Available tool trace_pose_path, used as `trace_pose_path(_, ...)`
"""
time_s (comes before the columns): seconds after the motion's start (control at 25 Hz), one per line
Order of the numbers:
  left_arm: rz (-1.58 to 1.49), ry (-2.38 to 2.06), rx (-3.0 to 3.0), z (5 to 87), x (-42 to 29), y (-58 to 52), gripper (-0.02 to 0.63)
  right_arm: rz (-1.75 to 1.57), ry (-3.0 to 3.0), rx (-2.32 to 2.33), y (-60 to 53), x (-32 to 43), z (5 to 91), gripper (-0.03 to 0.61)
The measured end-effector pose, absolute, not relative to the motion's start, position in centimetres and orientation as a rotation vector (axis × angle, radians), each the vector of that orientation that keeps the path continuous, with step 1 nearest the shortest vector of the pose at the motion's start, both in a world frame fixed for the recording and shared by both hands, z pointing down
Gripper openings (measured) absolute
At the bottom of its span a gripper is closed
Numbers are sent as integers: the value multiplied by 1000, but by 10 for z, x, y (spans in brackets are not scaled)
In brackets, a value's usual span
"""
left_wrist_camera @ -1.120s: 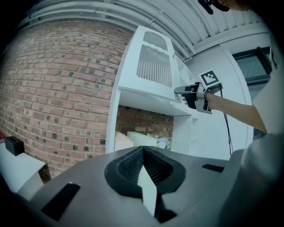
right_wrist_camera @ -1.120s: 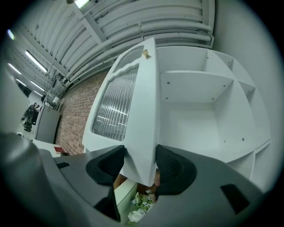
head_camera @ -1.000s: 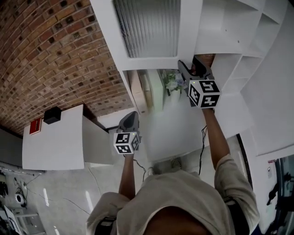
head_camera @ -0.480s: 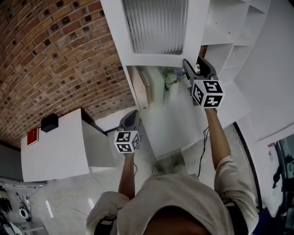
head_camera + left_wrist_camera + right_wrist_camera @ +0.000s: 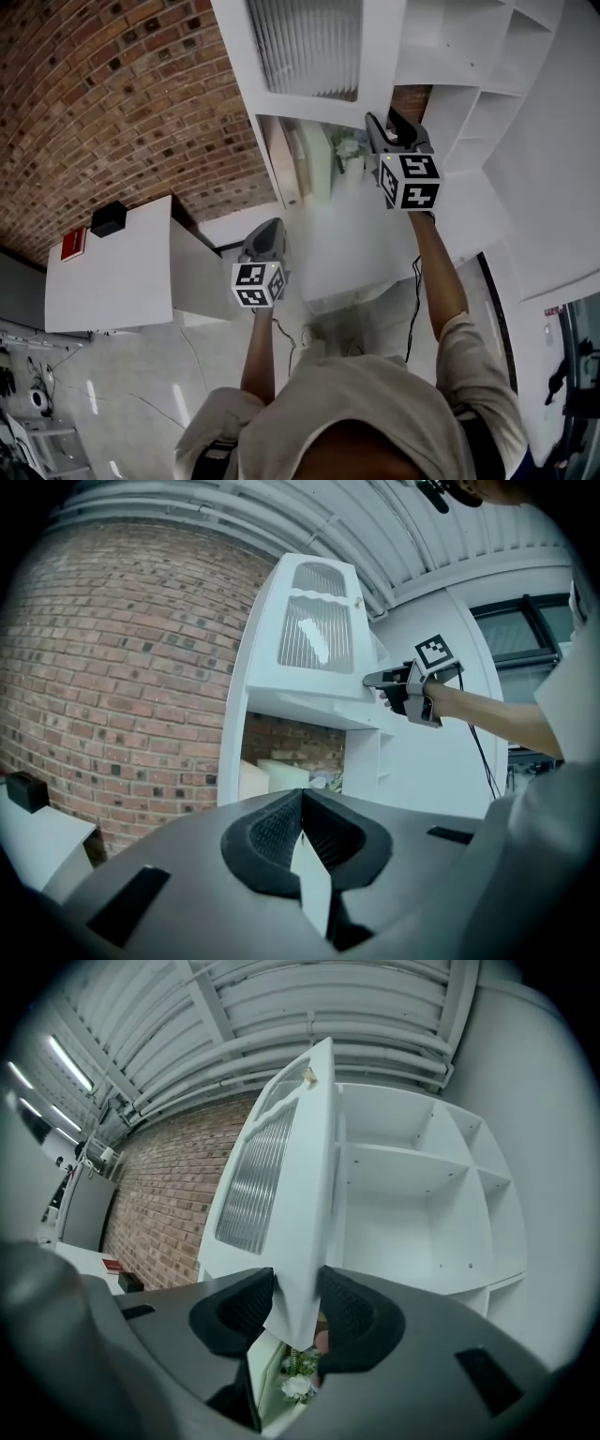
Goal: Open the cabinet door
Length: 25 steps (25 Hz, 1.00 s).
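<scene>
The white cabinet door [image 5: 384, 56] has a ribbed glass pane and stands swung partly outward; it also shows in the left gripper view [image 5: 314, 635]. My right gripper [image 5: 389, 127] is raised to its lower corner. In the right gripper view the door's edge [image 5: 300, 1194] runs between the pads [image 5: 246, 1309]. The jaws have just been closing and now clamp that edge, so my right gripper [image 5: 295, 1312] is shut on it. My left gripper [image 5: 267, 232] hangs lower and to the left, away from the cabinet. Its jaws meet at the tip, so the left gripper [image 5: 302, 794] is shut on nothing.
Open white shelves [image 5: 469, 56] lie behind the door. Below it a niche holds white boxes and a small bunch of flowers [image 5: 298, 1372]. A brick wall [image 5: 122, 103] is at the left. A white counter [image 5: 112, 281] carries a black box [image 5: 108, 220].
The right gripper's jaws have narrowed onto the door's lower corner. The left gripper has shifted a little beside the counter.
</scene>
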<state>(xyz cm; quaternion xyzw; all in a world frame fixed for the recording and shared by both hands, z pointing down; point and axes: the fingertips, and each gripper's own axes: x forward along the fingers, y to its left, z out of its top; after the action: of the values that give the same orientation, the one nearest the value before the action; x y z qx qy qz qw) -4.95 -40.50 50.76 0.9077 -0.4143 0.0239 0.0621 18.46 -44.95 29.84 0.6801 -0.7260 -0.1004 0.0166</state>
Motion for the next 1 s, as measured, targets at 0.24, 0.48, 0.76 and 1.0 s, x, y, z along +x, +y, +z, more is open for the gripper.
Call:
trace_pose_path(0.24,84,-1333,2697,515,-50,-367,26,-316,-2324,2073,-434,180,299,149)
trace_pose_path(0.48,78,-1425,2626,525,-55,-331,26,-341,-2406,2031,-417,169,299,118)
trace_pose_path(0.76,80,-1481,2580,532,-71,-292,26,-360,-2428,1988,-394,149,300,114)
trace_pose_path(1.0,59,-1478,2589,525,-95,-281,26,-372,-2410,1998,-373,124,301,107)
